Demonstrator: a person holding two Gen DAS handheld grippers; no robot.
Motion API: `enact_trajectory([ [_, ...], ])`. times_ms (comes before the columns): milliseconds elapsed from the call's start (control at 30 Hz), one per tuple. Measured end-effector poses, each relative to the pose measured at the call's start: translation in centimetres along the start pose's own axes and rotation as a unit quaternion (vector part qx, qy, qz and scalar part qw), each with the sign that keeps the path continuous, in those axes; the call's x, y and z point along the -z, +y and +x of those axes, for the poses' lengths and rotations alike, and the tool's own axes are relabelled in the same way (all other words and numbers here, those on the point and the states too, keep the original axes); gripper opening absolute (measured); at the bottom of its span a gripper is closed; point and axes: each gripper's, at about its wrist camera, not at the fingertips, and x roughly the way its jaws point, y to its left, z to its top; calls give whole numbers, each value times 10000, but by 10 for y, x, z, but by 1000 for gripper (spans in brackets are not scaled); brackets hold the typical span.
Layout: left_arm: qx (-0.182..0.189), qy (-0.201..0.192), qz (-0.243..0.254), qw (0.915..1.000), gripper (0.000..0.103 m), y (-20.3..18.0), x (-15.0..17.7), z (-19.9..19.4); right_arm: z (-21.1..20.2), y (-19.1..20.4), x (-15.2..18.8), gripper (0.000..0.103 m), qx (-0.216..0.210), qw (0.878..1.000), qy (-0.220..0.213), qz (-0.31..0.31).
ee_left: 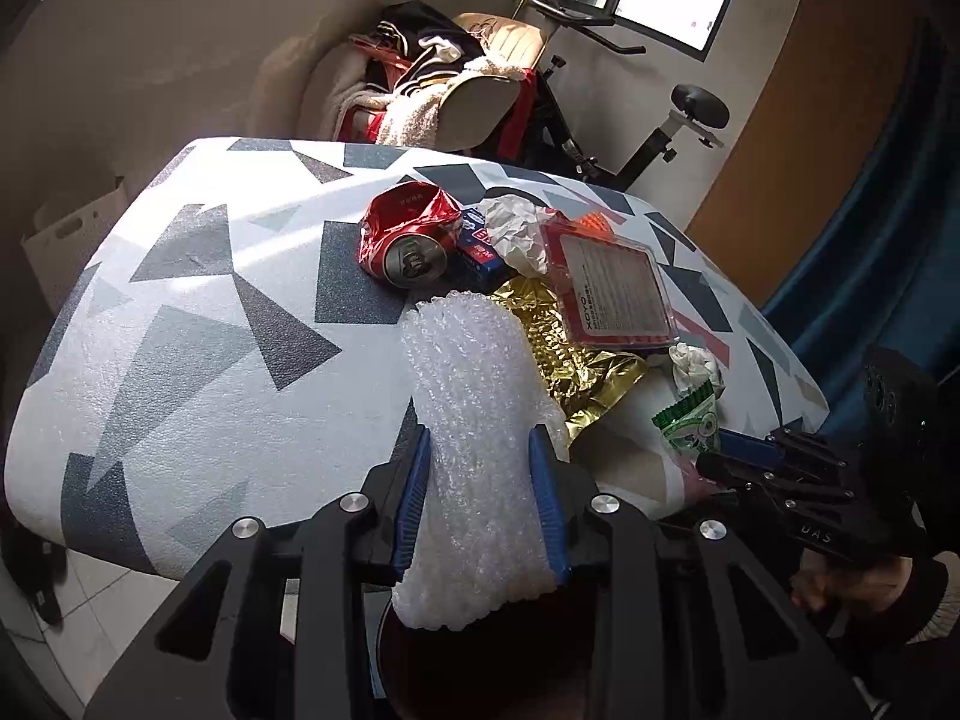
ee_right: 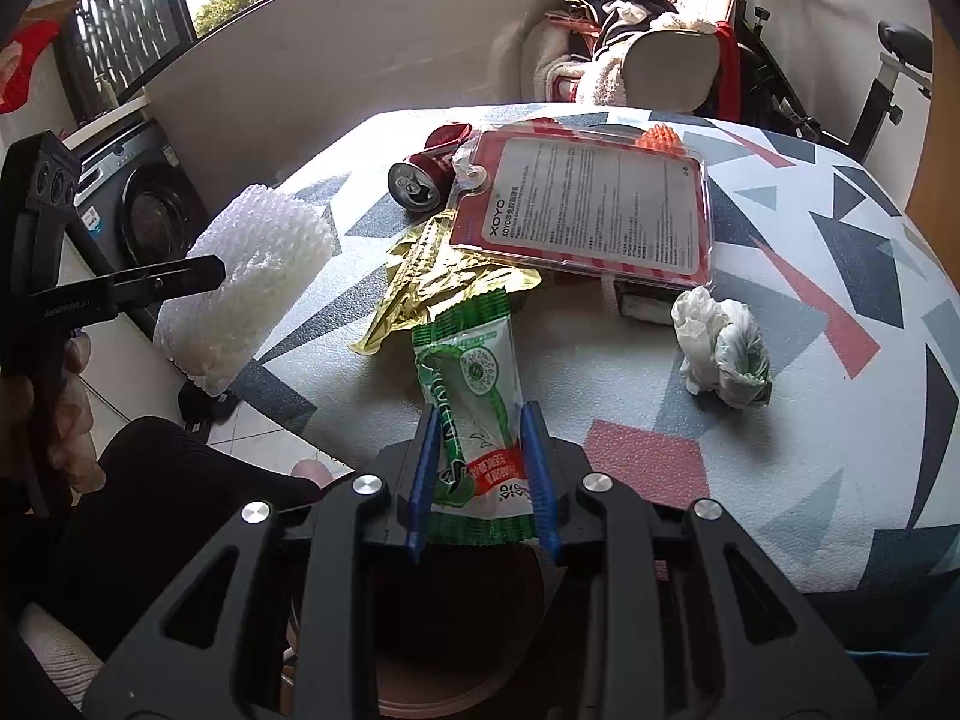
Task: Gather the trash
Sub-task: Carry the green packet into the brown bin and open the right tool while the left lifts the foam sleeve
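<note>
My left gripper point(ee_left: 480, 456) is shut on a roll of white bubble wrap point(ee_left: 474, 420) and holds it over the table's near edge; the roll also shows in the right wrist view point(ee_right: 252, 288). My right gripper point(ee_right: 480, 426) is shut on a green and white snack wrapper point(ee_right: 474, 396), which also shows in the left wrist view point(ee_left: 690, 426). On the patterned table point(ee_left: 198, 324) lie a crushed red can point(ee_left: 408, 240), a gold foil wrapper point(ee_right: 432, 276), a red blister pack point(ee_right: 588, 204), a blue carton point(ee_left: 480, 246) and crumpled tissues point(ee_right: 720, 348).
A dark round bin opening point(ee_right: 456, 618) sits below both grippers at the table's near edge. A chair piled with clothes point(ee_left: 432, 84) and an exercise bike point(ee_left: 648, 138) stand behind the table. A washing machine point(ee_right: 150, 210) stands at the left.
</note>
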Motion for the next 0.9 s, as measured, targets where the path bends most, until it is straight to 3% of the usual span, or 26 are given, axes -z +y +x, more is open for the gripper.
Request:
enact_trajectory([
  [267,13,0,372,9993,33,-19,24,-20,9,31,27,30,-254,9986,380,-249],
  [533,-36,-14,472,9989,34,-25,44,-27,23,56,46,30,-483,9943,726,-606],
  [900,-39,51,426,9991,34,-20,54,-23,38,62,54,31,-466,9906,1047,-746],
])
